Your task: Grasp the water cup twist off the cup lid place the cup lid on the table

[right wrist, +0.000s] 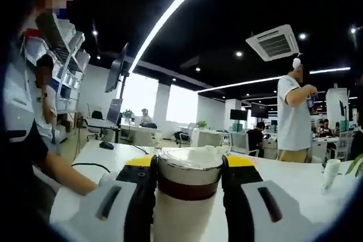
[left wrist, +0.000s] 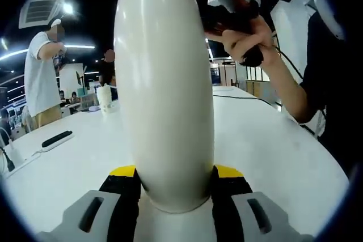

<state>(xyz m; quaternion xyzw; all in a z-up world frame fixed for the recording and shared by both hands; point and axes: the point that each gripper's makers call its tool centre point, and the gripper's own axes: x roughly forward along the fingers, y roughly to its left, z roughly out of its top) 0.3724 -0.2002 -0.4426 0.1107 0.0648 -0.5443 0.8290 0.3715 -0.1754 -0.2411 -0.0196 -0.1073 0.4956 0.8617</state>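
Currently left gripper clamping water cup body, right gripper pinching cup lid; uneven twisting risking cup slipping, tipping onto table.

No readable text, label, brand or number anywhere.

My left gripper has the water cup between its jaws, above the table. My right gripper sits around the cup lid on top. Power strip lies left on the table, a paper cup behind it.
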